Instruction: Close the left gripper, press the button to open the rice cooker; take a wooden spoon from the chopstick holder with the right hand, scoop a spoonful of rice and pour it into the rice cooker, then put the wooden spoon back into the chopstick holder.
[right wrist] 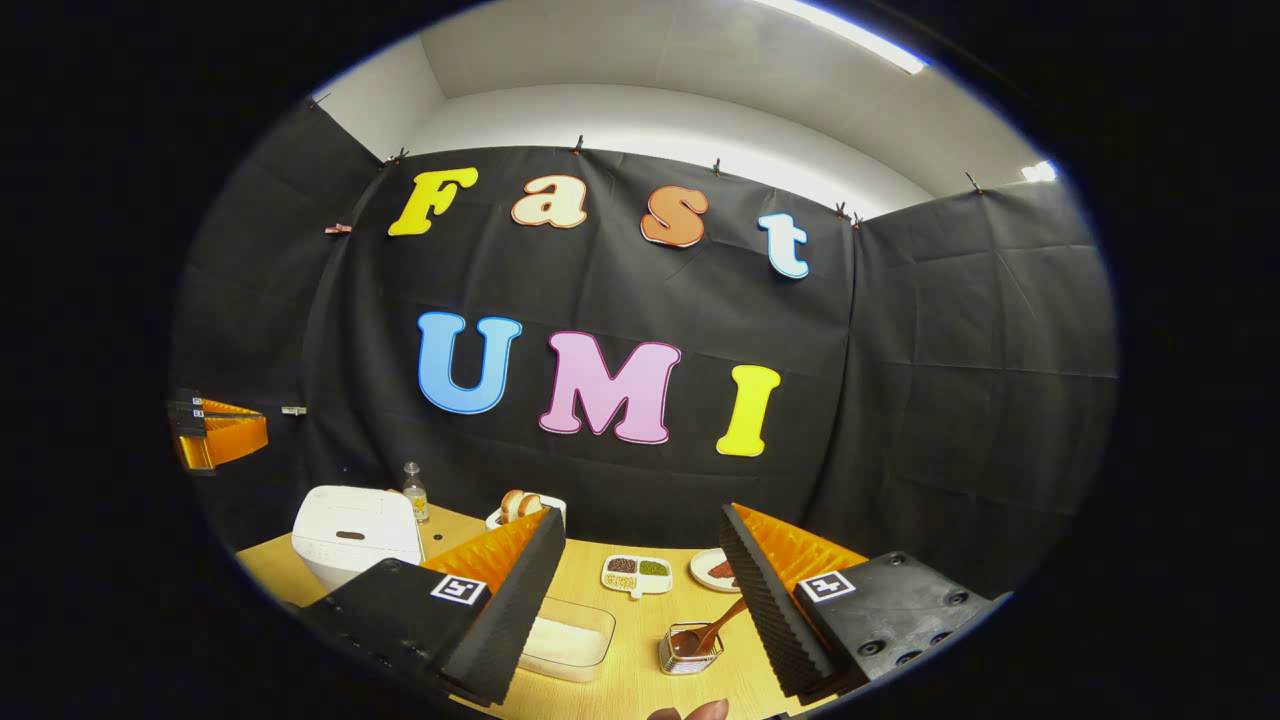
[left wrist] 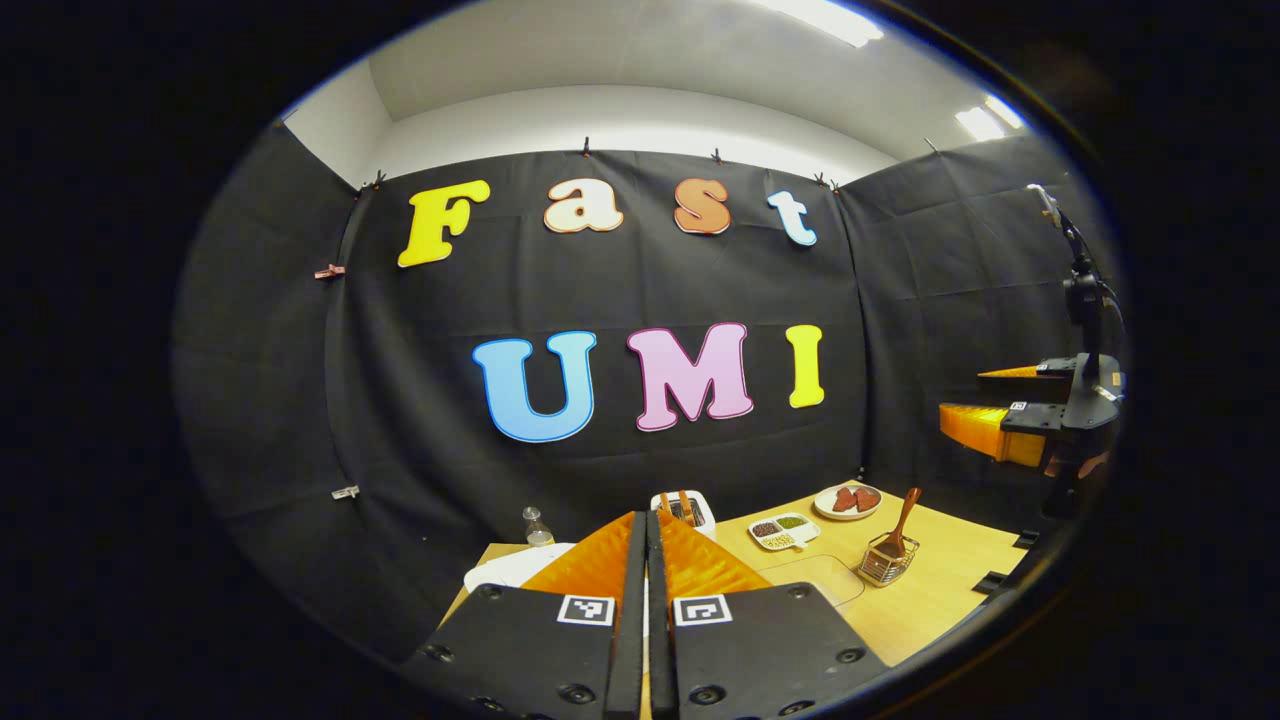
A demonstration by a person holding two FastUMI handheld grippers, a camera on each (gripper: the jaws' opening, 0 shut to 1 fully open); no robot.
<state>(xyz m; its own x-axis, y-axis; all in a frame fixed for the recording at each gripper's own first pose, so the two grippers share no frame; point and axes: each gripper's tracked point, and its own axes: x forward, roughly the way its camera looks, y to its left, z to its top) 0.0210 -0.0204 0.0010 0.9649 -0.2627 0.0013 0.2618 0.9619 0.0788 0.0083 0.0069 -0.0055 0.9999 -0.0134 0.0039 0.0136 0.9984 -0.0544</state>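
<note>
My left gripper [left wrist: 648, 522] is shut, its orange fingers pressed together with nothing between them, held high above the table's left side. The white rice cooker [right wrist: 355, 535] stands at the left with its lid down; a sliver of the rice cooker [left wrist: 512, 568] peeks out beside my left fingers. My right gripper [right wrist: 640, 520] is open and empty, above the table. Below it a wooden spoon [right wrist: 722, 624] leans in the wire chopstick holder [right wrist: 688, 650]. A clear box of rice [right wrist: 566, 640] lies to the holder's left. The spoon [left wrist: 904, 518] and holder [left wrist: 887, 565] sit at the right.
At the back stand a small bottle [right wrist: 412, 492], a toaster with bread [right wrist: 525, 508], a divided dish of grains [right wrist: 636, 574] and a plate [right wrist: 714, 568]. The other gripper [left wrist: 962, 395] hangs open at the far right. A fingertip [right wrist: 692, 712] shows at the bottom.
</note>
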